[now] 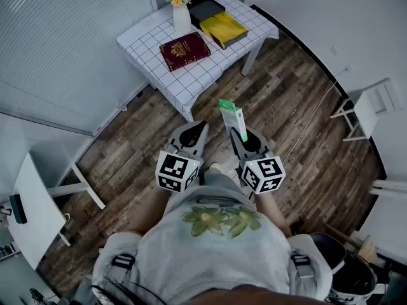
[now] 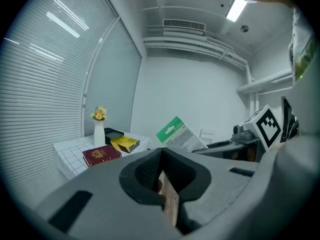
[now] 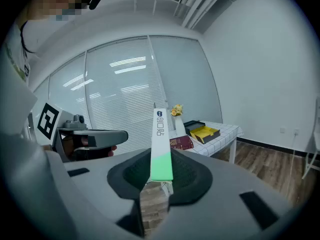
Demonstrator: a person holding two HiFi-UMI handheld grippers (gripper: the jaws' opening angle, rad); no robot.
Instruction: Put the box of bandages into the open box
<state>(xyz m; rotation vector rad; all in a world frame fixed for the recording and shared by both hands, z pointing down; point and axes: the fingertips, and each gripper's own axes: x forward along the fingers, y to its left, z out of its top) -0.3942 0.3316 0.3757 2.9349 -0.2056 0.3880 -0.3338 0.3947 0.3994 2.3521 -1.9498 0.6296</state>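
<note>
In the head view my right gripper (image 1: 240, 134) is shut on a thin green and white box of bandages (image 1: 231, 114), which sticks up and forward from the jaws. In the right gripper view the box (image 3: 161, 139) stands on edge between the pads (image 3: 176, 176). My left gripper (image 1: 201, 128) is beside it, jaws together with nothing in them. The open box (image 1: 222, 29), yellow inside with a black lid next to it, lies on the far table (image 1: 191, 75), well ahead of both grippers. It also shows in the left gripper view (image 2: 125, 143).
On the checked tablecloth stand a white vase of flowers (image 1: 180, 11) and a dark red book (image 1: 184, 49). A white side table (image 1: 32, 202) is at the left, a white stand (image 1: 365, 113) at the right, a bin (image 1: 350, 272) at the lower right. Wooden floor lies between me and the table.
</note>
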